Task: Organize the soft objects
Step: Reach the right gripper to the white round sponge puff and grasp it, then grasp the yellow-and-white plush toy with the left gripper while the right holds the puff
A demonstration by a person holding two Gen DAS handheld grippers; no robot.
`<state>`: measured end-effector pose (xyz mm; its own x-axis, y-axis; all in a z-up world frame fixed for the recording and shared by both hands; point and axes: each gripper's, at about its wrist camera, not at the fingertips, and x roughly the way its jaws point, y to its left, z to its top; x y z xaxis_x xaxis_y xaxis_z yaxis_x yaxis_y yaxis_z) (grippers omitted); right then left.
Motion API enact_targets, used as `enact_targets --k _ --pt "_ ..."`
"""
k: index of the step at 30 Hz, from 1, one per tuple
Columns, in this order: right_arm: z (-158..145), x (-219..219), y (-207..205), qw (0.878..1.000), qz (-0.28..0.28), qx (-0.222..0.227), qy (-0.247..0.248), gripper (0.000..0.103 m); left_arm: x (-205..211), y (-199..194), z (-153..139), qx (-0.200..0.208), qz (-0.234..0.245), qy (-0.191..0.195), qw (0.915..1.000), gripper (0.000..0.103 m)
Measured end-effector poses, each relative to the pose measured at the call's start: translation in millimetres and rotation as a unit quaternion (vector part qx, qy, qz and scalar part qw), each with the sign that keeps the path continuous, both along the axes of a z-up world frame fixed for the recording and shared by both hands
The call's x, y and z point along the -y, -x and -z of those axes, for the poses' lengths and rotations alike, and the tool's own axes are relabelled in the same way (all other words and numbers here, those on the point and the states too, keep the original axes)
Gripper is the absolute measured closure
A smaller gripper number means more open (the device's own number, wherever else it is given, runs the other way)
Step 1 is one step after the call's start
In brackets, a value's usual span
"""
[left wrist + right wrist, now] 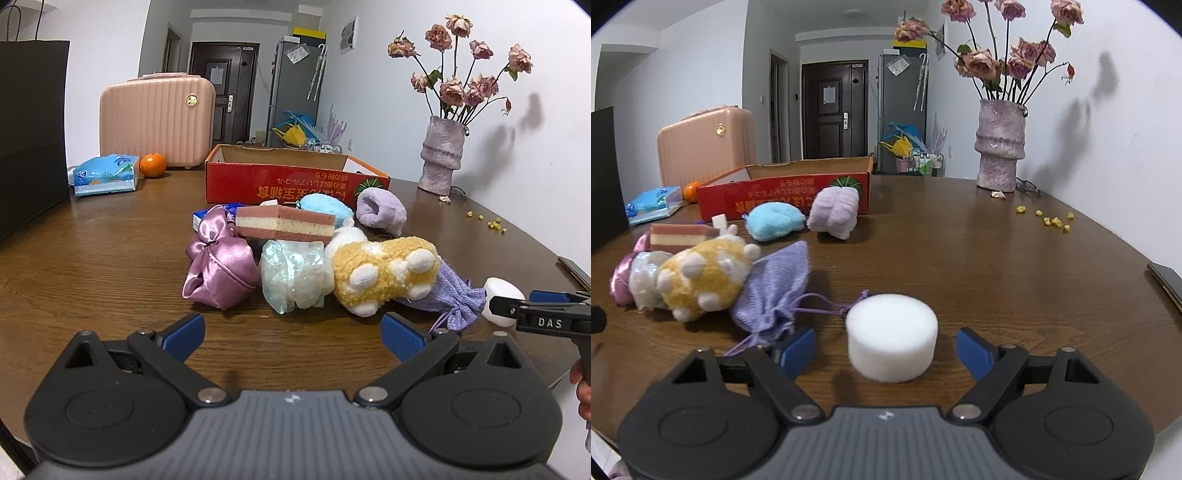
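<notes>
A pile of soft things lies on the brown table before a red cardboard box [295, 184]: a pink satin pouch [218, 266], a layered sponge [284, 223], an iridescent bag [291, 273], a yellow plush toy [384, 273], a knitted lilac pouch [454, 299], a blue plush [774, 220] and a lilac towel [834, 212]. A white foam cylinder [892, 336] stands on the table. My right gripper [884, 349] is open with the cylinder between its fingers, apart from both. My left gripper [291, 334] is open and empty, just short of the pile.
A pink suitcase [157, 118], an orange [152, 165] and a tissue pack [105, 179] stand at the back left. A vase of dried roses [999, 146] stands at the back right, with yellow crumbs [1052, 219] near it. A dark flat object [1167, 278] lies at the right edge.
</notes>
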<state>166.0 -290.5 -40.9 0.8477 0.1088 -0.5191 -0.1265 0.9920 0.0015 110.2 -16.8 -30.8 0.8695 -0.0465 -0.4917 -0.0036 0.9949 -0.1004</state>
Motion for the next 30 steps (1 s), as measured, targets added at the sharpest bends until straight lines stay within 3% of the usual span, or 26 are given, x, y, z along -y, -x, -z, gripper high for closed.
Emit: enact_targets --k 6,19,30 --pt "6 6 -20 1.0 -0.005 -0.012 -0.009 0.046 0 -6 -1 -0.003 -0.005 -0.004 1.0 0.0" --pt "3 14 -24 0.999 -0.025 0.002 -0.035 0.05 3 -16 -11 0.0 -0.005 -0.008 1.0 0.0" --pt "-10 16 -28 0.998 -0.031 0.027 -0.039 0.05 16 -40 -38 -0.009 0.004 -0.022 0.9997 0.0"
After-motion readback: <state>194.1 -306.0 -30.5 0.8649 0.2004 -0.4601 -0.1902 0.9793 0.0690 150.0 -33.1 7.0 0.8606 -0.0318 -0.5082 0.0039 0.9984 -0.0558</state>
